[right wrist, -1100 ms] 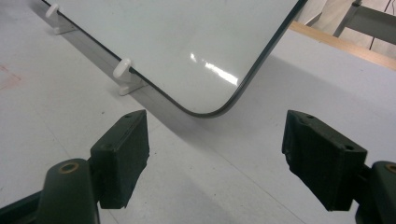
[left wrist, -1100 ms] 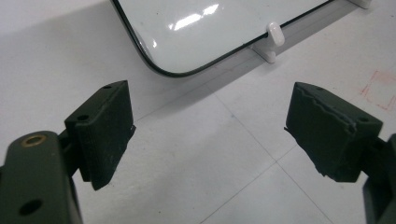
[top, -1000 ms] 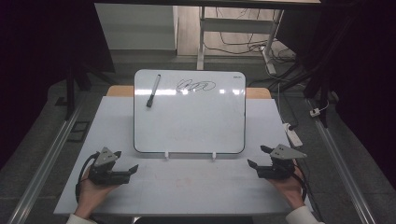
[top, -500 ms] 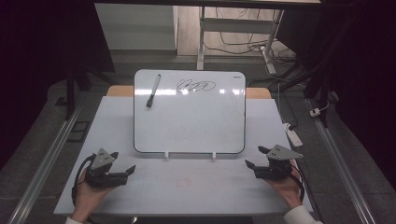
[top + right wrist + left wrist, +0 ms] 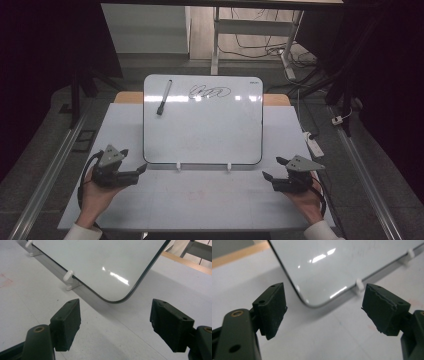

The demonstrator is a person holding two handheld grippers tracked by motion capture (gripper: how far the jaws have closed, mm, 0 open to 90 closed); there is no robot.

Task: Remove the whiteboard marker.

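The white, round-cornered whiteboard with a thin dark rim point(image 5: 202, 120) lies flat in the middle of the pale grey table top point(image 5: 200, 200). Its long axis runs away from the person, and its near edge sits against two small white clips point(image 5: 178, 166). Near its far edge there is a black scribble of marker ink point(image 5: 210, 91). To the left of the scribble a black marker pen point(image 5: 163, 97) lies on the board, slightly slanted, tip end toward the person.

The left gripper point(image 5: 131, 173) rests on the table just beside the board's near left corner. Its jaws stand wide apart and hold nothing. In the left gripper view that rounded corner point(image 5: 310, 303) sits ahead of and between the two black pads point(image 5: 273, 310), apart from both.

The right gripper point(image 5: 272, 175) rests near the near right corner, a little farther off than the left one is from its corner. It is likewise spread wide and empty. In the right gripper view the corner point(image 5: 117, 300) lies ahead, between the pads point(image 5: 67, 322), not touching.

Judgement: both grippers point forward and inward at the board. The pen and scribble lie at the far end, well apart from both. The pen is on the left half, so the left gripper is the nearer; a reach would run forward along the board's long axis.
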